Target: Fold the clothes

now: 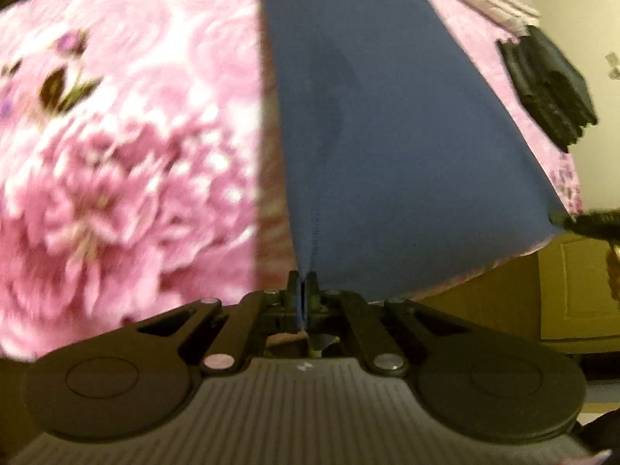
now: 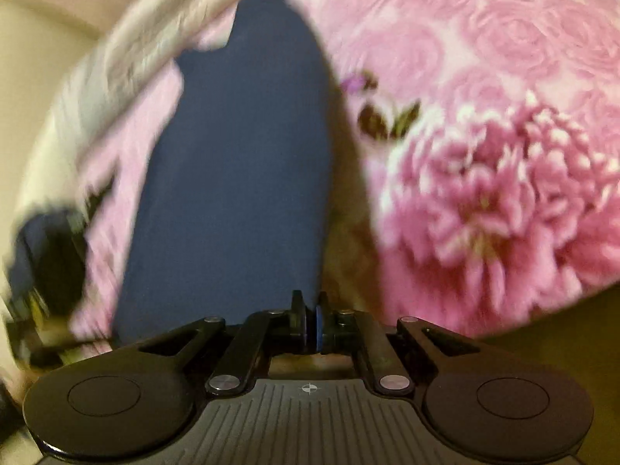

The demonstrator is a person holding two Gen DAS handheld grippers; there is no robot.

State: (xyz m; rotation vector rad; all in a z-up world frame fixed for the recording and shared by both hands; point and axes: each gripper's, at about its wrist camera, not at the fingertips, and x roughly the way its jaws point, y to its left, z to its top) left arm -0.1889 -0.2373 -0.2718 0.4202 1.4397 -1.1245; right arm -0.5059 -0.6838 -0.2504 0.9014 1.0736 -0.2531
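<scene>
- Pink floral bedspread [image 1: 116, 155] lies bare and flat on the side of the navy garment [image 1: 387, 135] away from the stack; open room to pass there.
- Folded dark stack [image 1: 550, 89] sits near the garment's other edge, narrowing that side.
- Crumpled pale bedding [image 2: 128, 46] ridges the far end.
- Dark blurred shape [image 2: 50, 255], possibly the same stack, crowds the bed edge.
</scene>
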